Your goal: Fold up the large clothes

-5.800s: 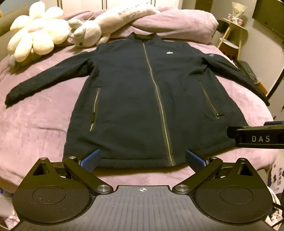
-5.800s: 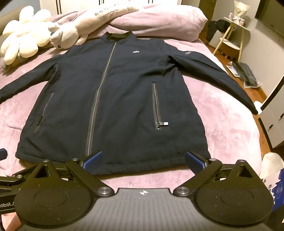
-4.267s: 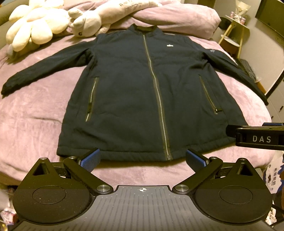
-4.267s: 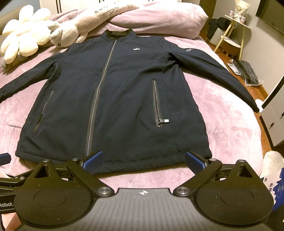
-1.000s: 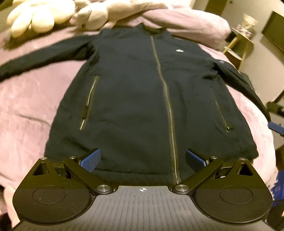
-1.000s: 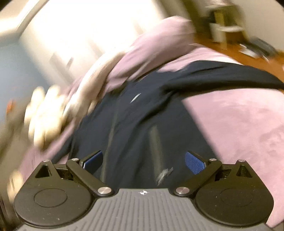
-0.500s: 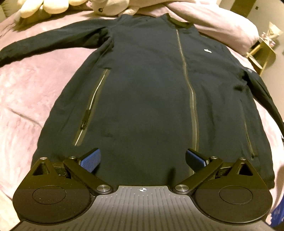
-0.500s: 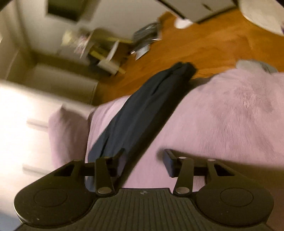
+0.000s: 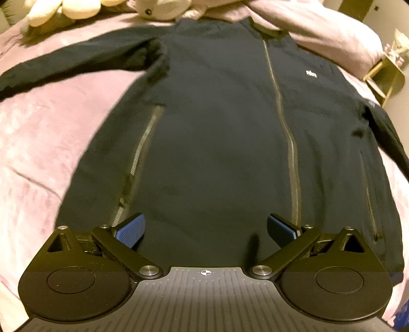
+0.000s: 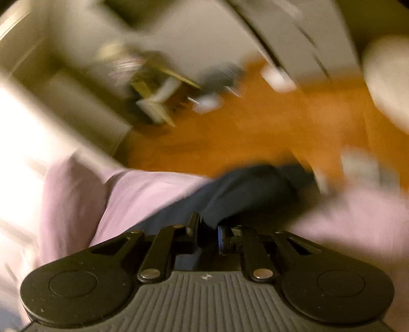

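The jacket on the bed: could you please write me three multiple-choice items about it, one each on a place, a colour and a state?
1. Where do the plush toys lie relative to the jacket?
A. Beyond its collar, at the head of the bed
B. On its hem
C. On the floor

2. What colour is the blanket under the jacket?
A. Green
B. Pinkish purple
C. White

3. How is the jacket's front zip?
A. Open to the hem
B. Closed up to the collar
C. Torn away

Key: 1 A, the pale toys sit past the collar in the left wrist view. 2 B, pinkish-purple fabric surrounds the dark jacket. 3 B, the zip line runs unbroken between joined front panels. The left gripper hovers open above the hem; the right gripper is closing on the sleeve, with cloth between its jaws.
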`<action>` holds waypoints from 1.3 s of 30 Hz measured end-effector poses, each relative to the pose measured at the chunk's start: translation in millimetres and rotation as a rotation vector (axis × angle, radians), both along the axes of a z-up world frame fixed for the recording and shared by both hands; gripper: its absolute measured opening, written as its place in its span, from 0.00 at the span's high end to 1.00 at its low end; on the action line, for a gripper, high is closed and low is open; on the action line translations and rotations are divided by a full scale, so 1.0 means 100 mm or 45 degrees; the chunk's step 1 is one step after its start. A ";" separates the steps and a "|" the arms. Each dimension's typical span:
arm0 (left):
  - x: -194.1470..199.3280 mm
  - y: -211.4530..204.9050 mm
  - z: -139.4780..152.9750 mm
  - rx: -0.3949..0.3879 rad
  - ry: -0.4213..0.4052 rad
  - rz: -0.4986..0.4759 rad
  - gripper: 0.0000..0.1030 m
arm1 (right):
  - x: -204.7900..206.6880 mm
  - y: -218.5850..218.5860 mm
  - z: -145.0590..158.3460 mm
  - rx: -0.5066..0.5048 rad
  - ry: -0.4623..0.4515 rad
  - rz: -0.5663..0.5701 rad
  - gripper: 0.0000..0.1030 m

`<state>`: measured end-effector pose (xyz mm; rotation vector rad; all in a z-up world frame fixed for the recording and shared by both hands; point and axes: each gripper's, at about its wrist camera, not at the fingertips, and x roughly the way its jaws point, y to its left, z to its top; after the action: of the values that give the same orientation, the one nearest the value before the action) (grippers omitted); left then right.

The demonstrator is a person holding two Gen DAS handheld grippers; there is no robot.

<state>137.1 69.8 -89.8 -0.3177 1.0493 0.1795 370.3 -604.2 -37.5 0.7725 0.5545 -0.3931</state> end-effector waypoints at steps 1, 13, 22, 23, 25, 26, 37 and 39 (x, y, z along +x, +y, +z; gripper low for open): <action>0.00 0.03 0.02 0.002 -0.013 0.008 0.00 | 0.06 0.23 0.20 -0.128 -0.032 0.092 0.88; 0.32 0.23 0.34 -0.141 -0.261 -0.059 0.00 | -0.32 3.34 0.28 -0.670 -0.051 1.458 0.26; 1.30 -0.17 0.07 -0.519 -0.263 -0.203 0.11 | -0.68 2.50 -0.02 -0.135 0.059 1.109 0.26; 1.42 -0.25 0.05 -0.540 -0.251 -0.214 0.15 | -0.76 2.36 -0.08 -0.096 0.073 1.059 0.26; 1.68 -0.42 -0.01 -0.581 -0.243 -0.263 0.15 | -0.91 2.11 -0.21 -0.020 0.101 0.968 0.26; 1.78 -0.49 -0.05 -0.602 -0.233 -0.260 0.17 | -0.95 1.99 -0.26 0.007 0.115 0.933 0.26; 2.49 -0.92 -0.60 -0.752 -0.069 -0.174 0.67 | -0.96 1.62 -0.35 0.034 0.097 0.817 0.26; 2.49 -0.89 -0.59 -0.749 -0.100 -0.154 0.90 | -0.93 1.63 -0.32 0.015 0.091 0.812 0.26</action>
<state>386.3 -19.3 -148.8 -0.7823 1.0246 -0.2570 276.8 -441.7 -69.1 0.5557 0.8336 0.1734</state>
